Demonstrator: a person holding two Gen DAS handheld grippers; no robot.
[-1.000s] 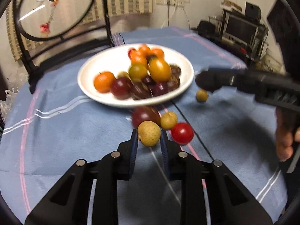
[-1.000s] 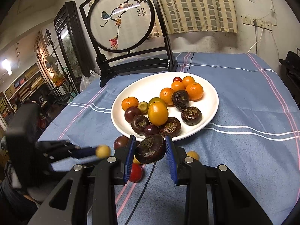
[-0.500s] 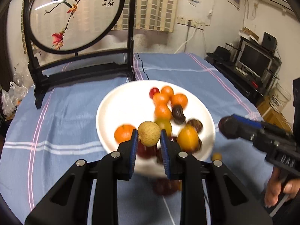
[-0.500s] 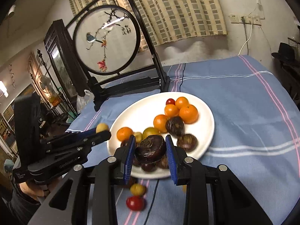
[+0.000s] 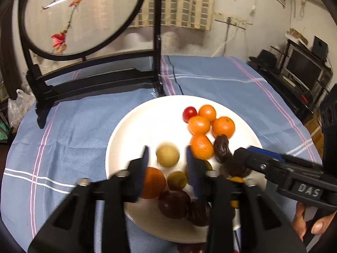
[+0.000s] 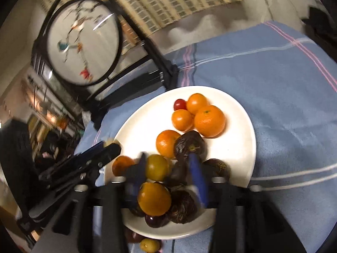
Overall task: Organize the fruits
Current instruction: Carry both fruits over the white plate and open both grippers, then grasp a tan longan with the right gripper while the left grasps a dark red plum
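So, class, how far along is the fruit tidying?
Most fruit is on the plate. The left hand-held gripper is open around a pale yellow fruit over the plate; the right hand-held gripper is open too. One small yellow fruit lies on the cloth, not yet plated.

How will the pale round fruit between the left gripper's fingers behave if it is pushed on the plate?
The pale fruit looks nearly spherical, so it would probably roll across the smooth white plate, perhaps until the oranges stop it. It looks small beside the open left gripper, so it is likely light.
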